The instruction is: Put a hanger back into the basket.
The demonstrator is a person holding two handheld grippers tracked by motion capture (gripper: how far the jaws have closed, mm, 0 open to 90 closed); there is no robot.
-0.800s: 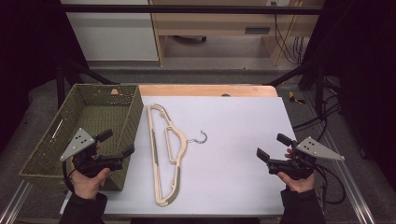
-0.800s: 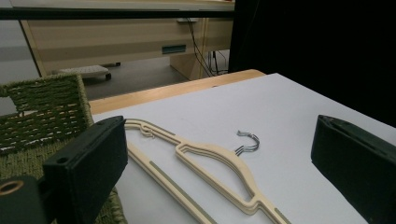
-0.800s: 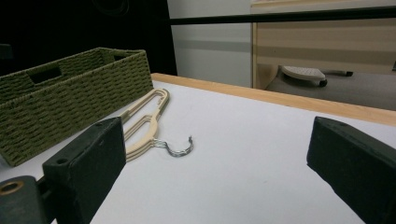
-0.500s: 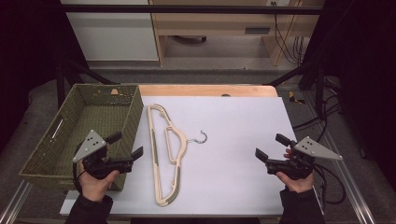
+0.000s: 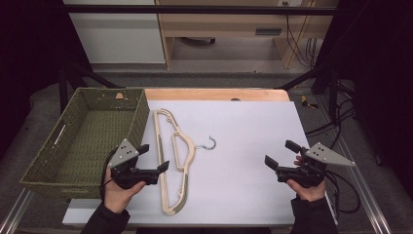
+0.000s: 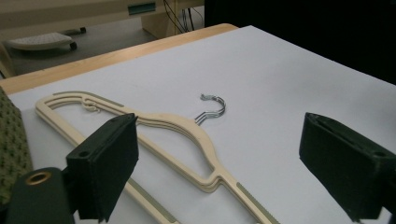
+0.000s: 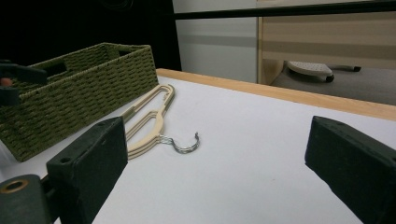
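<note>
Left gripper (image 5: 155, 157) hangs spread wide beside the hanger (image 5: 173, 161), touching nothing; right gripper (image 5: 281, 153) likewise gapes empty.

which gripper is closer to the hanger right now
The left gripper: its open jaws sit right beside the cream hanger, near the green basket. The right gripper, also open, is far across the white table.

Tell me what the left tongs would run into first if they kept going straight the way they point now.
Most likely the cream hanger. The left tongs, jaws wide open, point across the white table at the hanger's long bar and shoulder, which lie just ahead between the jaws. Depth is hard to judge, so they might pass just over it.
</note>
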